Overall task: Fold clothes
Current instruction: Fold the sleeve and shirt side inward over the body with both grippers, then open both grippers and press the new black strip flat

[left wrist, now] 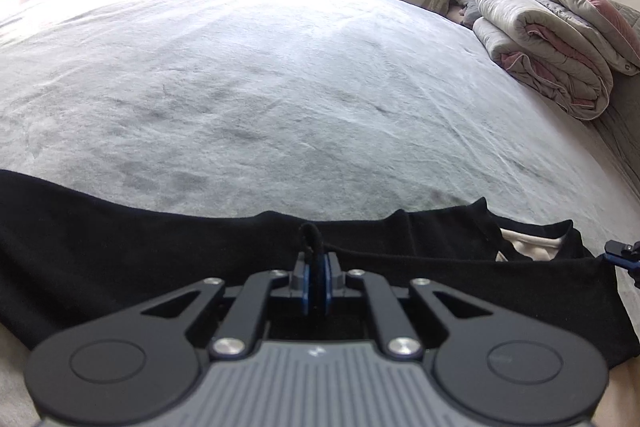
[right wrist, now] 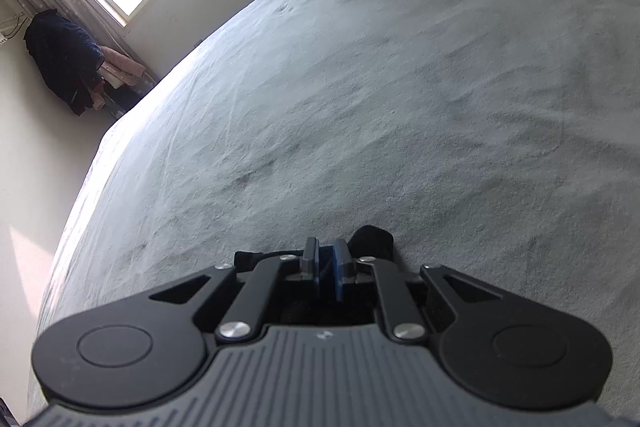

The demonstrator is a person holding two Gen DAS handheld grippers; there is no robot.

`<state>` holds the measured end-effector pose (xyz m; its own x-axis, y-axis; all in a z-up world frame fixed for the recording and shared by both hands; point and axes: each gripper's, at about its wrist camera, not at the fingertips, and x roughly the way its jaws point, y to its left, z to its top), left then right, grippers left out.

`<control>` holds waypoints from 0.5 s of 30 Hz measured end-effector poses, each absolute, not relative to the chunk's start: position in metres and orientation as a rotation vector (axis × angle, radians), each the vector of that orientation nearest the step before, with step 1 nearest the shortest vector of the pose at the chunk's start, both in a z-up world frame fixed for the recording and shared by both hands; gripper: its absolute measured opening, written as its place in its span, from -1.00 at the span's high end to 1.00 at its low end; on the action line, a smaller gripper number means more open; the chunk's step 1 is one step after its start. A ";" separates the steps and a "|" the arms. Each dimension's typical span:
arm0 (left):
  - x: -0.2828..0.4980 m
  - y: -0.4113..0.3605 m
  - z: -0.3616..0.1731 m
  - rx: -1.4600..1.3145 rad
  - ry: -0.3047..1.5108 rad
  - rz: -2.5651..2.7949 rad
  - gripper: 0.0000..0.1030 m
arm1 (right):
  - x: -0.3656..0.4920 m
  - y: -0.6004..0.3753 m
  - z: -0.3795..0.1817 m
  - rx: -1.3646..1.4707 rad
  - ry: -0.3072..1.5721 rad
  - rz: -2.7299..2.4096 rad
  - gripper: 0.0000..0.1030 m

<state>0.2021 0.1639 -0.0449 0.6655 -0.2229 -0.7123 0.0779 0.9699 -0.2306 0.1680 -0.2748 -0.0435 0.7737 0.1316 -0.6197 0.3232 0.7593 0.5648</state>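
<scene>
The black garment (left wrist: 120, 247) lies flat along the near edge of the bed (left wrist: 280, 87), its long axis running left to right across the left wrist view, square to the way both grippers point. At the left, most of the cloth spreads out beyond any grip. In the middle, the left gripper (left wrist: 316, 277) has its pads nearly together, pinching a small upstanding fold of the far hem. Further right a pale lining (left wrist: 524, 247) shows at an opening, and the right gripper (left wrist: 624, 255) sits at that end, just at the cloth's corner.

In its own view the right gripper (right wrist: 328, 267) shows a narrow gap between the pads, with black cloth (right wrist: 370, 239) bunched just past and under them; whether the pads press on it I cannot tell.

Both grippers sit on the garment's right half, so any fold would likely carry that half leftward along the long axis.
</scene>
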 end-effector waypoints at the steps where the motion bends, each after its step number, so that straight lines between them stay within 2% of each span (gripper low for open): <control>1: 0.198 0.165 -0.042 -0.202 0.818 -0.171 0.79 | 0.166 -0.277 -0.041 0.724 0.683 -0.100 0.67; 2: 0.195 0.166 -0.039 -0.213 0.815 -0.169 0.71 | 0.163 -0.280 -0.038 0.729 0.674 -0.089 0.61; 3: 0.194 0.166 -0.035 -0.216 0.821 -0.167 0.61 | 0.158 -0.283 -0.034 0.727 0.666 -0.083 0.38; 5: 0.190 0.168 -0.028 -0.228 0.844 -0.154 0.47 | 0.149 -0.285 -0.026 0.704 0.650 -0.079 0.17; 9: 0.177 0.175 -0.022 -0.286 0.898 -0.165 0.33 | 0.127 -0.283 -0.019 0.625 0.668 -0.072 0.17; 15: 0.156 0.187 -0.036 -0.366 0.922 -0.138 0.31 | 0.089 -0.268 -0.022 0.550 0.729 -0.061 0.17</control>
<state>0.1561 0.1873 -0.0359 0.6008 -0.2714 -0.7520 -0.0390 0.9295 -0.3667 0.0888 -0.2677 -0.0220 0.7502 0.1338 -0.6475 0.2400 0.8574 0.4553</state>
